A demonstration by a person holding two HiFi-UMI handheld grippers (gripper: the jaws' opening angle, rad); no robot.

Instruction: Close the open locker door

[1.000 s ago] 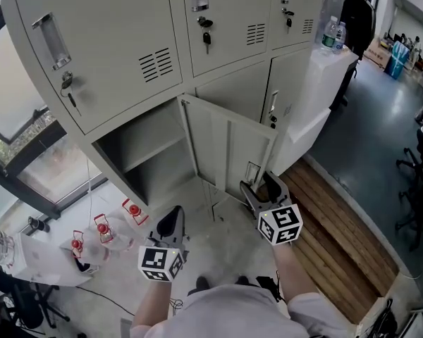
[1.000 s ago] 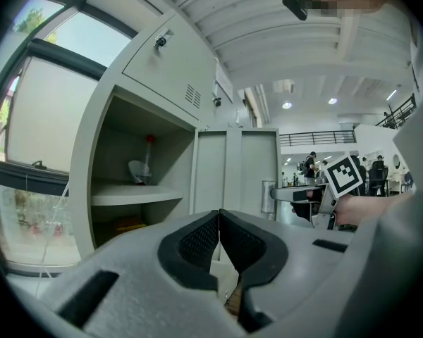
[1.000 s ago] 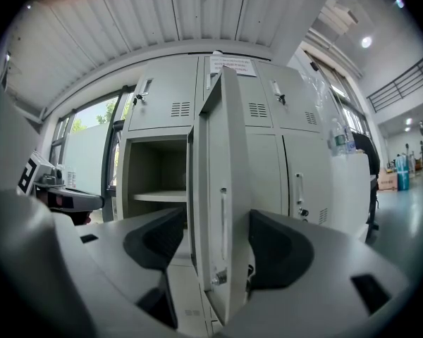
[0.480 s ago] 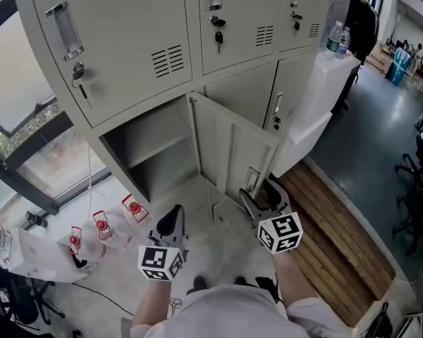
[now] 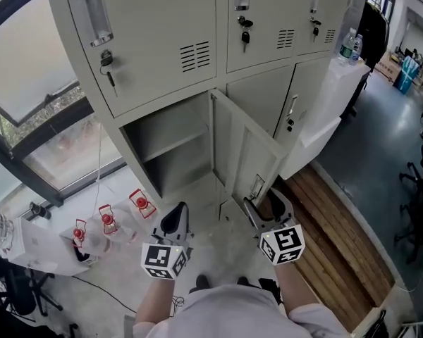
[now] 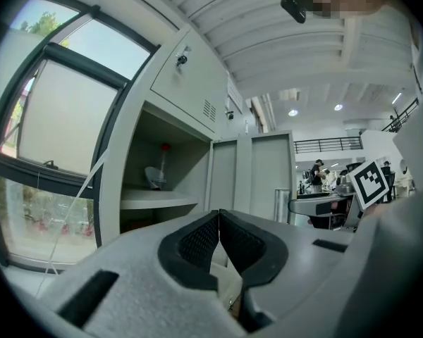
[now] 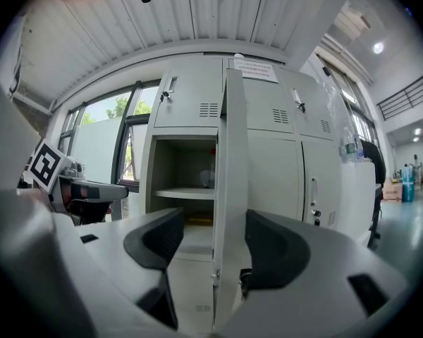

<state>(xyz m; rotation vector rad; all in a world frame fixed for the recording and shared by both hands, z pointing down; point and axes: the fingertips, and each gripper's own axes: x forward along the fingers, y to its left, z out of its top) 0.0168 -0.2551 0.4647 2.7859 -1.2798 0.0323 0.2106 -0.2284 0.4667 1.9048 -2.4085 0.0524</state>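
The person faces the lockers with both forearms stretched forward and low. The left gripper (image 5: 174,220) points at the floor in front of the open compartment (image 5: 170,141); the left gripper view shows its jaws pressed together tip to tip with nothing between them (image 6: 219,217). The right gripper (image 5: 266,204) sits just at the lower outer corner of the locker door (image 5: 241,150), its jaws spread wide. The door stands swung out toward the person, hinged on the compartment's right side.

The right gripper view looks at the door edge-on; its free edge (image 7: 229,189) rises upright in the gap between the parted jaws (image 7: 215,224), and whether either jaw touches it cannot be told.

Only the gripper views see into the compartment. A shelf (image 6: 158,200) crosses it; on the shelf stands a pale rounded object with a thin red-topped stem (image 6: 162,162), too small to name; something yellow (image 7: 197,221) lies below the shelf.

The head view alone shows keys (image 5: 244,30) hanging in the upper lockers' locks and two water bottles (image 5: 351,46) on a white counter (image 5: 324,111) at the right.
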